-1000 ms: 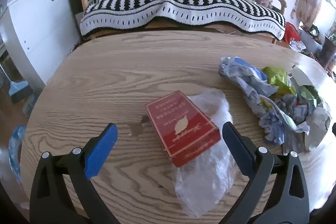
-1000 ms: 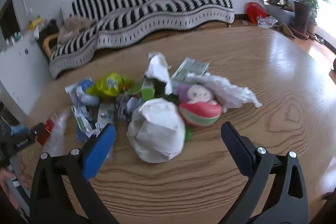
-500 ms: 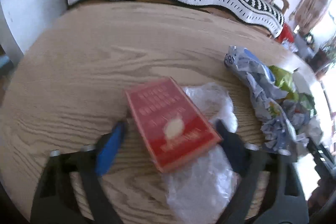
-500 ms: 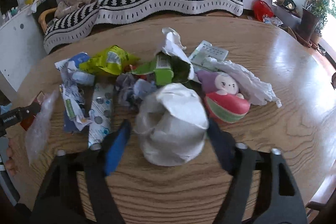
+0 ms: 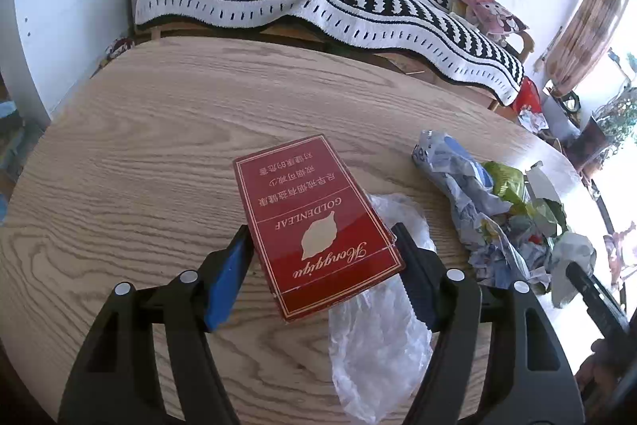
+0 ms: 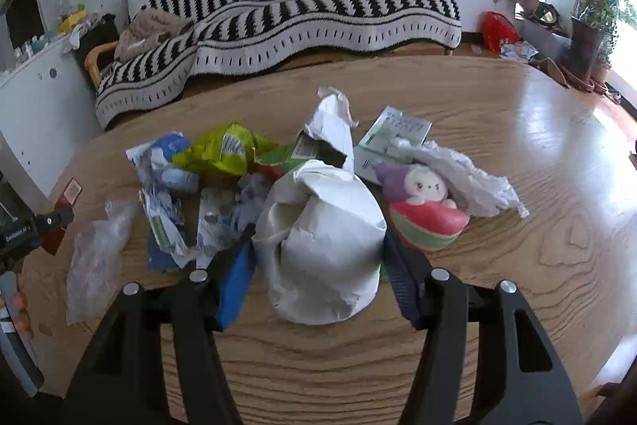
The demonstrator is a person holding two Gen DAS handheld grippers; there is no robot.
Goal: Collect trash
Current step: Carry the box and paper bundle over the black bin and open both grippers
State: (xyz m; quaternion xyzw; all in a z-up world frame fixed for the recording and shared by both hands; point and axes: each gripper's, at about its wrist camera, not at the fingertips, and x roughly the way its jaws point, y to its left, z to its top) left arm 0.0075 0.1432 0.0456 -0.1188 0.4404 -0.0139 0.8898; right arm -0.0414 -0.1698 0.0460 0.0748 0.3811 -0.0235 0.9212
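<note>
A red cigarette box (image 5: 294, 186) lies partly on a clear plastic bag (image 5: 378, 337) on the wooden table (image 5: 139, 154). My left gripper (image 5: 321, 230) is closing on the box, and both blue pads touch its long sides. In the right wrist view a crumpled white paper bag (image 6: 318, 218) stands at the near edge of the trash pile. My right gripper (image 6: 318, 232) is closing around it, its pads pressing into both flanks. The left gripper's tip (image 6: 40, 226) with the red box (image 6: 67, 194) shows at that view's left edge.
The pile holds a yellow-green wrapper (image 6: 223, 150), a torn green carton (image 6: 314, 150), blue-white wrappers (image 5: 469, 194), crumpled white paper (image 6: 469, 182) and a plush toy (image 6: 422, 202). A striped sofa (image 6: 298, 10) stands behind the table. A person's hand (image 6: 16, 305) is at the left.
Both grippers' jaws went from wide open to narrow. The left ones came in against the red box, the right ones against the white paper bag. The left view moved closer to the box.
</note>
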